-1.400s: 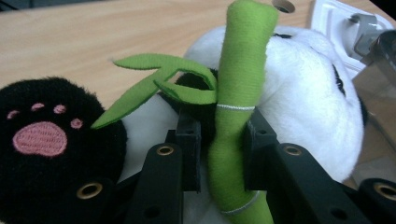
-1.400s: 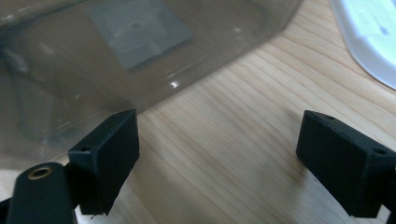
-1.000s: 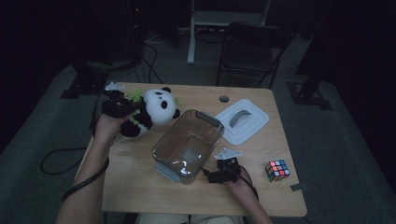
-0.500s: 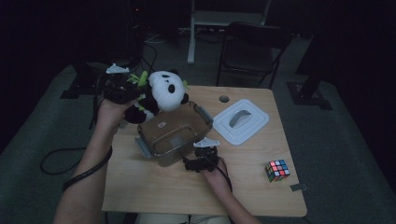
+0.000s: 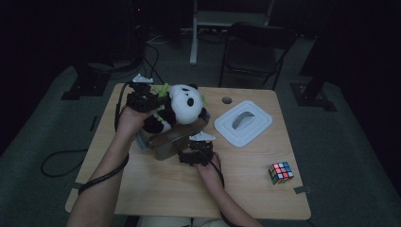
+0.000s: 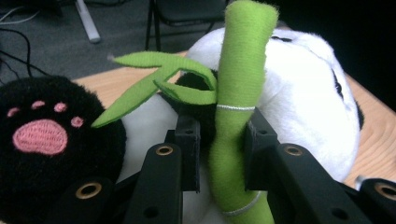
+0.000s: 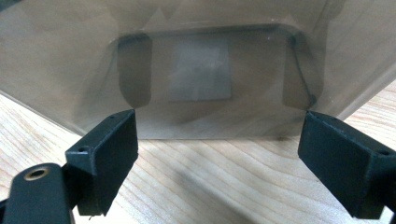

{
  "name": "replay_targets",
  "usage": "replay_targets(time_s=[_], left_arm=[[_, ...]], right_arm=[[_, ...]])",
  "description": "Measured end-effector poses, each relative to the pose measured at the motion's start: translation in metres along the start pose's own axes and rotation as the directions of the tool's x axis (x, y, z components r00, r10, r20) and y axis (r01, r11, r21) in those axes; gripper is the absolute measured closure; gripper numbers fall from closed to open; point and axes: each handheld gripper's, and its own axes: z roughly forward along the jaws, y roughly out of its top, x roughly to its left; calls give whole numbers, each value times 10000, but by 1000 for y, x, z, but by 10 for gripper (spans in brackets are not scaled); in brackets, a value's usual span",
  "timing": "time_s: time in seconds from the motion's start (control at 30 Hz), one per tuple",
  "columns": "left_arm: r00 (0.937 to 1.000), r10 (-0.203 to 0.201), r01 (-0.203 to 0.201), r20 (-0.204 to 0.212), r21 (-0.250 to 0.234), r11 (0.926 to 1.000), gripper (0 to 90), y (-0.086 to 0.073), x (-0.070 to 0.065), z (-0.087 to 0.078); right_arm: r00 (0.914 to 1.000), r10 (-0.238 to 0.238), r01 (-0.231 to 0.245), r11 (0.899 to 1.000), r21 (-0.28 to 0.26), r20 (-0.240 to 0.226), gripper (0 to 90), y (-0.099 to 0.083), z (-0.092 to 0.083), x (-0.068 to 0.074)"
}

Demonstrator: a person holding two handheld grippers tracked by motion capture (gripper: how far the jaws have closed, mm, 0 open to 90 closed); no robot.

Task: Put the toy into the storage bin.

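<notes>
Since the picture of a second ago, my left claw (image 5: 152, 101) has carried the plush panda (image 5: 182, 106) from the table's near left part toward the middle, so that it now hangs just above the clear plastic box (image 5: 165, 142). The box has also shifted left and now lies tipped, its bottom facing my right claw (image 5: 196, 150), which has followed it across from the right.

My left claw is clenched on the panda's green felt bamboo stalk (image 6: 236, 116); in the left gripper view the stalk runs upright between my two black jaws, pinched at its lower half. It is a soft, stuffed tube with thin silver rings stitched round it and flat pointed leaves (image 6: 154, 77) splaying to its left. Behind it bulges the white fuzzy head; left of my jaws sits a black furry paw with a pink embroidered pad (image 6: 39, 135).

The panda's head points away from my left claw, toward the table's middle, its body lying roughly level across the box.

My right claw is released: its jaws stand wide apart just in front of the box's smooth, translucent, round-cornered base (image 7: 201, 79), resting on pale wood-grain table (image 7: 210, 186).
</notes>
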Motion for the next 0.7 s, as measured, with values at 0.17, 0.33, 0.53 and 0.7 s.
replay_targets(time_s=[0.17,0.33,0.53,0.7], left_arm=[[9998,114,-110,-171,204,9997,735,-8,-5,10],[9995,307,-306,-4,558,9980,717,-16,-5,12],[9995,288,-304,137,1444,9890,683,-33,4,29],[9983,568,-583,136,1740,9830,673,-37,4,38]], right_arm=[[10000,20,-18,9994,-335,58,118,1,-4,-1],[10000,-19,22,9993,-368,82,118,2,-7,-3],[10000,62,-63,9992,-387,-9,119,0,-8,-6],[10000,47,-47,9996,-274,-11,118,-3,-6,-8]])
